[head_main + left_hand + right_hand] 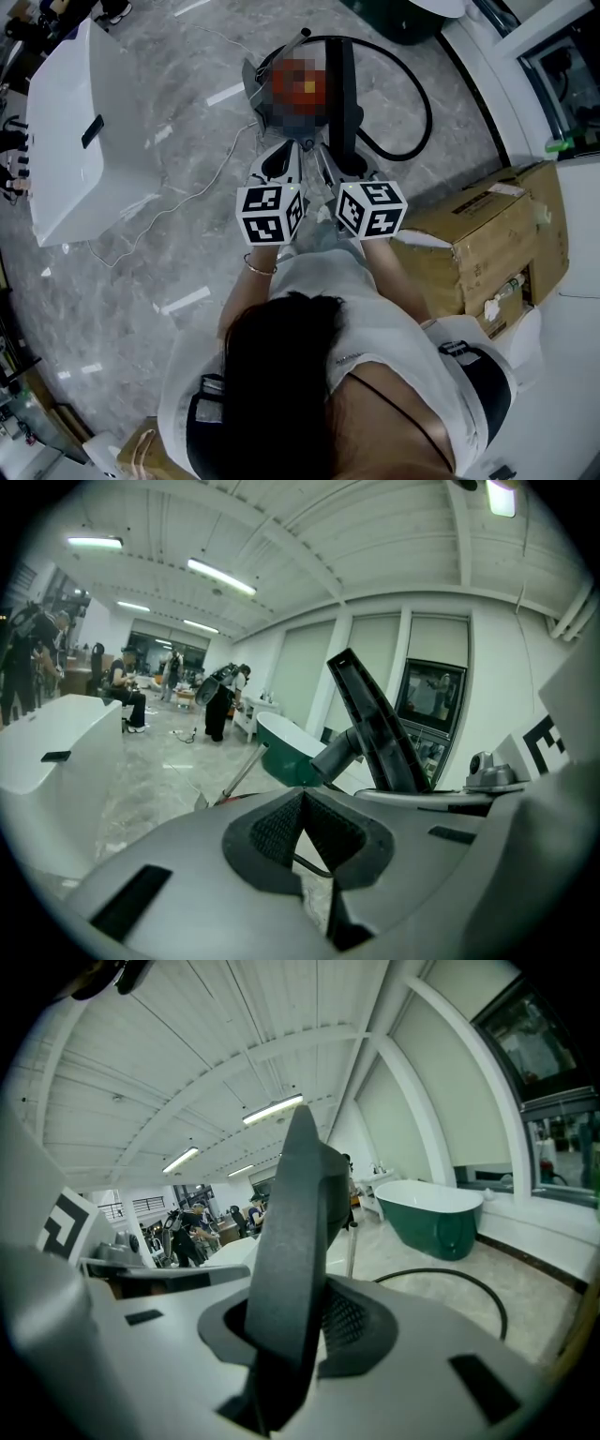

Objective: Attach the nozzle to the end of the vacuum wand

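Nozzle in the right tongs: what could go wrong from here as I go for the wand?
1. The right tongs grip the nozzle near its lower end, so the long part above could lever loose when pressed onto the wand.
2. The left tongs are shut on nothing, so the wand is unsteadied and may swing away.
3. The hose loops across the floor ahead and could snag.

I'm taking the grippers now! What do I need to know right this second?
Left gripper: fingers shut, empty.
Right gripper: fingers shut on the black nozzle, which points up.
Metal wand: slants up from the floor ahead, apart from the nozzle.
Done: nozzle picked up.
Left: bring it to the wand's end and push it on.
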The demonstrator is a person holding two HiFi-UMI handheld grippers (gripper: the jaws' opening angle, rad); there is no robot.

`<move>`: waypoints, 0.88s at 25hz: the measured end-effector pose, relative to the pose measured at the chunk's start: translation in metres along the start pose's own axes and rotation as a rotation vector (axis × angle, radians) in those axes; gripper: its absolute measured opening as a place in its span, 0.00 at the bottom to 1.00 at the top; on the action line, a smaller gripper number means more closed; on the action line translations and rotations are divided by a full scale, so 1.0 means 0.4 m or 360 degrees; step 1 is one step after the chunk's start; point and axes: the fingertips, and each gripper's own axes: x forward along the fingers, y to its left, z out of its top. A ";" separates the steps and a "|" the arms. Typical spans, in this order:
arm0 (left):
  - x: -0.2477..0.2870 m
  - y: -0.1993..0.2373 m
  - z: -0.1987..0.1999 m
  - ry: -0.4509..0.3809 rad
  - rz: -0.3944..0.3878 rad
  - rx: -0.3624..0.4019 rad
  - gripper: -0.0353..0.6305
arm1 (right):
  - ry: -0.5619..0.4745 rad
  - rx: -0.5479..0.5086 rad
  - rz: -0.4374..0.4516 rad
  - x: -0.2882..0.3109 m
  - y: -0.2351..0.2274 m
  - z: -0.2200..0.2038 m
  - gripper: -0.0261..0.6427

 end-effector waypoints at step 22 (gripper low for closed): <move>0.190 -0.033 0.049 0.0005 0.0053 0.0015 0.06 | 0.0016 -0.0023 0.0090 0.086 -0.151 0.084 0.21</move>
